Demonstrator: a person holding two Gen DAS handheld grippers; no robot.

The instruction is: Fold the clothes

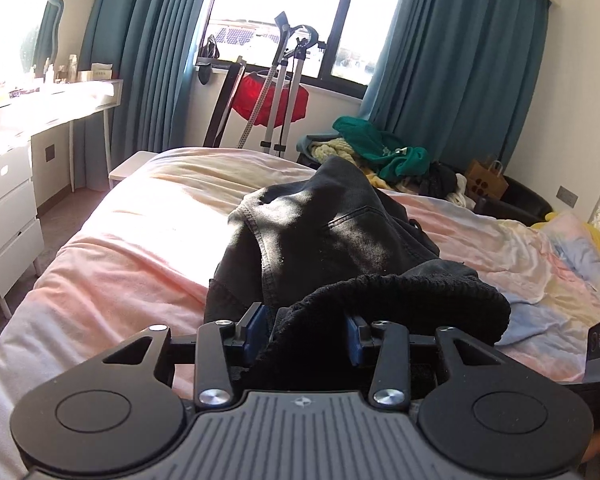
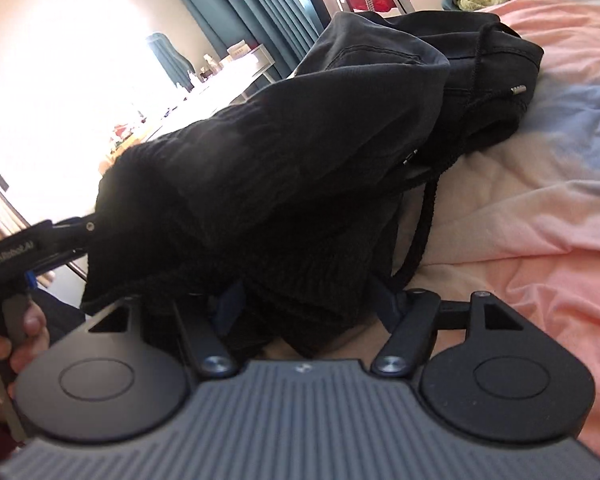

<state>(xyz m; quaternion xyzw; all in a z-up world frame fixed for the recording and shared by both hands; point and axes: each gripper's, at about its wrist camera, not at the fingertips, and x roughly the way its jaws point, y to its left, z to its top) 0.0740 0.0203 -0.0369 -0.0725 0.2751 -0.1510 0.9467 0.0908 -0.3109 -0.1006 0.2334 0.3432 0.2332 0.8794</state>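
Observation:
A black hoodie lies bunched on the pastel bedspread. My left gripper is shut on its ribbed knit hem, with the blue pads pressed on the fabric. In the right wrist view the same hoodie lies heaped, drawcords trailing onto the bed. My right gripper is shut on a thick fold of the ribbed hem; the fingertips are mostly buried in cloth. The left gripper's handle, held by a hand, shows at the left edge there.
A pile of green, yellow and black clothes sits at the bed's far side by a brown paper bag. A white dresser stands left. A metal stand with red cloth is under the window.

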